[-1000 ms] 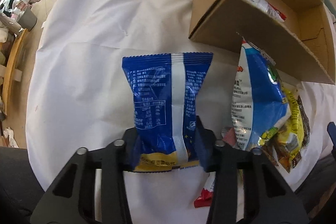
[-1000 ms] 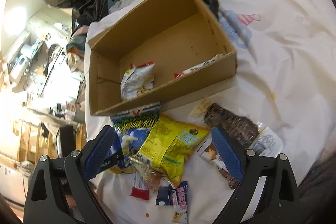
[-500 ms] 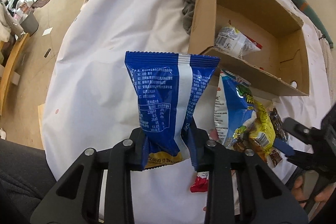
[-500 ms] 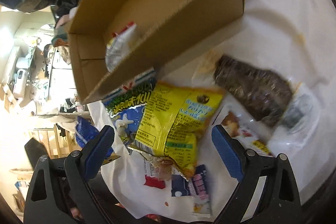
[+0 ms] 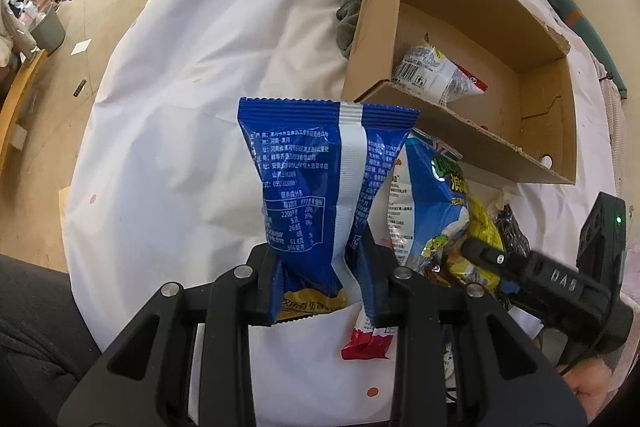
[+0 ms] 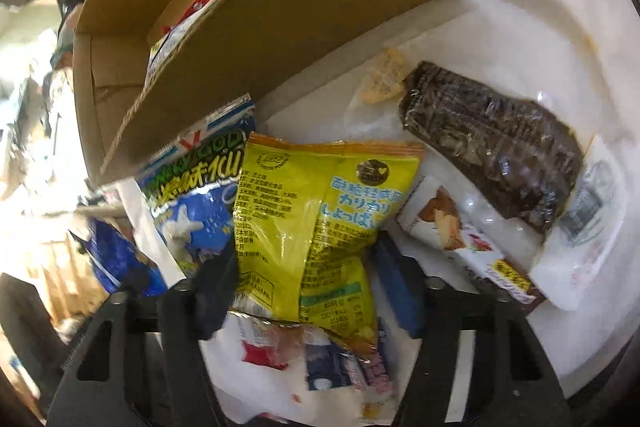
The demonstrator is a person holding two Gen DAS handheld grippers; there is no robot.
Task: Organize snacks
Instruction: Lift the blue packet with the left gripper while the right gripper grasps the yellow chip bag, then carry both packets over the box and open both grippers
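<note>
On the white cloth (image 5: 168, 131), left to right: the left gripper (image 5: 318, 277) has its jaws drawn in tight on the lower part of a blue snack packet (image 5: 320, 187), pinching it so the packet stands clear of the cloth, lifted higher than a second ago, when it still lay flat. Beyond it, the cardboard box (image 5: 460, 15) holds one white packet (image 5: 436, 73); the blue packet is not yet over the box. To the right lies the loose pile, topped by a yellow packet (image 6: 316, 223), with a blue-and-white packet (image 6: 192, 195) beside it, a dark packet (image 6: 492, 139) further right, and small wrappers (image 6: 344, 367) beneath. The right gripper (image 6: 304, 291) has come down onto this pile; its jaws, wide apart a second ago, have just been closing, with the yellow packet's lower end between them. Whether the pads already press on it cannot be told. Judged from this, one packet is ready to carry to the box and a second pick is beginning.
</note>
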